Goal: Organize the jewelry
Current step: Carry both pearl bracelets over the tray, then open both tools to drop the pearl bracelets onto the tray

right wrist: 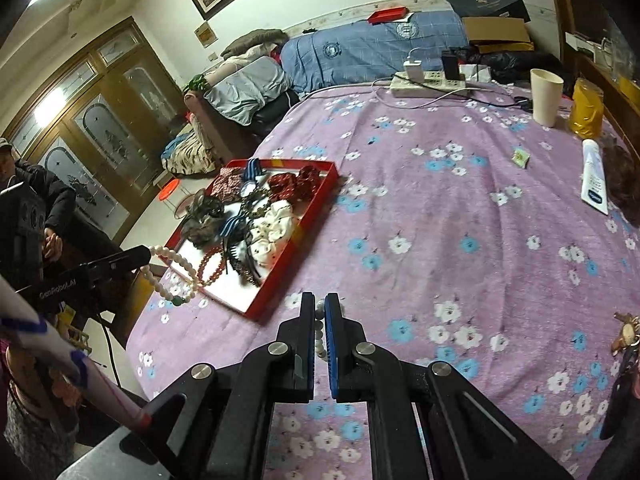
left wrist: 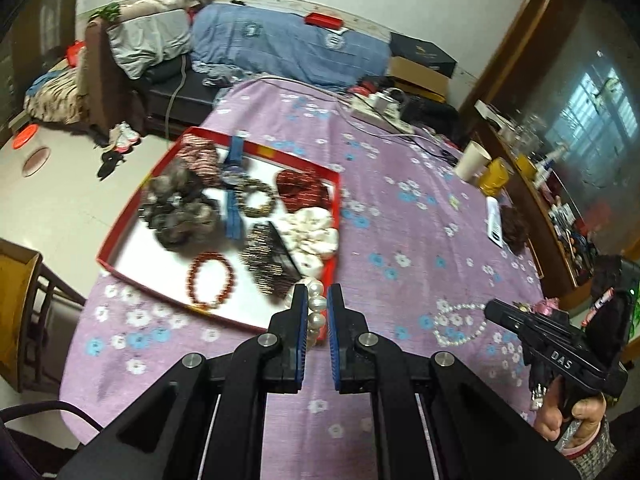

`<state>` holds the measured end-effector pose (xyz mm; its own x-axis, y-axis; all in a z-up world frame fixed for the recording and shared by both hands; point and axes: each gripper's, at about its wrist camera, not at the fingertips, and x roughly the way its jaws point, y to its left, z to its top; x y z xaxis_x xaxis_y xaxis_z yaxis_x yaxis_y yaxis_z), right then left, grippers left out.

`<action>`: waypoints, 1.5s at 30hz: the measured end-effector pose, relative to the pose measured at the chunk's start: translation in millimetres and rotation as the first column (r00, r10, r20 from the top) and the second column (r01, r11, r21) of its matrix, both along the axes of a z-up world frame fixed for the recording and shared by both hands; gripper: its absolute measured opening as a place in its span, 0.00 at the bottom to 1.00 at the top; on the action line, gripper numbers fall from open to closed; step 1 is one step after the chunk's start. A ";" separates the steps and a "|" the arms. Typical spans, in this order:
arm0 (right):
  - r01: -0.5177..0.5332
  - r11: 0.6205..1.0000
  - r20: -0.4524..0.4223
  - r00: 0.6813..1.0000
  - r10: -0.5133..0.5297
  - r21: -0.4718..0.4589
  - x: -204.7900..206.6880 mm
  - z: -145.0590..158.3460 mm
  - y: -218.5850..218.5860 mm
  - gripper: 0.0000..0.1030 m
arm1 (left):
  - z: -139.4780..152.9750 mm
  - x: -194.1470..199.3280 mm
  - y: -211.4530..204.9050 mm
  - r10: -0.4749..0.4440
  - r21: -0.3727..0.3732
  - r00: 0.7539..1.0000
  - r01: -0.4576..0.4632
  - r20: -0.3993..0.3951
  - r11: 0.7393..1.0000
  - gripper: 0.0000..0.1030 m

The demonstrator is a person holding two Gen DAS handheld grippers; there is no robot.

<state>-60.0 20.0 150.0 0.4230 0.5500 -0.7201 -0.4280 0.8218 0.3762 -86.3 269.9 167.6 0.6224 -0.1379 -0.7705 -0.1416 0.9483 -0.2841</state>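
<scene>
Your left claw [left wrist: 318, 312] grips the pearl bracelet [left wrist: 316, 300] above the red tray [left wrist: 334, 240] edge; your right claw [right wrist: 319, 320] pinches a bead necklace [right wrist: 319, 332] over bare tabletop [right wrist: 460, 240].

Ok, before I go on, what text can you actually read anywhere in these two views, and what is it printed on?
"DAS": white letters on the body of the right tool, seen from the left wrist camera.
"GenRobot.AI": white letters on the body of the left tool, seen from the right wrist camera.
White tube: blue logo, too blurred to read.
Black box: gold print, too small to read.
Wall notice: unreadable.
</scene>
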 end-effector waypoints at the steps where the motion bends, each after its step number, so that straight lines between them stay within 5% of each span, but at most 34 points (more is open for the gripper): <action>1: -0.008 1.000 0.001 1.000 0.008 -0.005 0.1 0.6 5.4 0.05 | -0.2 -0.1 7.0 0.011 0.000 1.000 -0.011 0.000 1.000 0.09; 15: -0.049 0.999 0.001 0.999 0.049 -0.018 12.6 11.8 90.4 0.05 | -17.3 28.9 71.1 -0.016 0.053 0.999 0.018 -0.039 0.998 0.09; 30: -0.120 0.992 -0.083 0.989 0.122 0.028 22.7 -17.0 214.6 0.05 | -74.6 54.2 140.9 -0.020 0.063 0.991 0.029 -0.135 0.998 0.09; 45: -0.005 0.995 -0.170 0.985 -0.012 -0.100 24.4 -74.8 199.0 0.06 | -110.8 71.4 162.5 -0.022 0.104 0.981 0.043 -0.191 0.994 0.09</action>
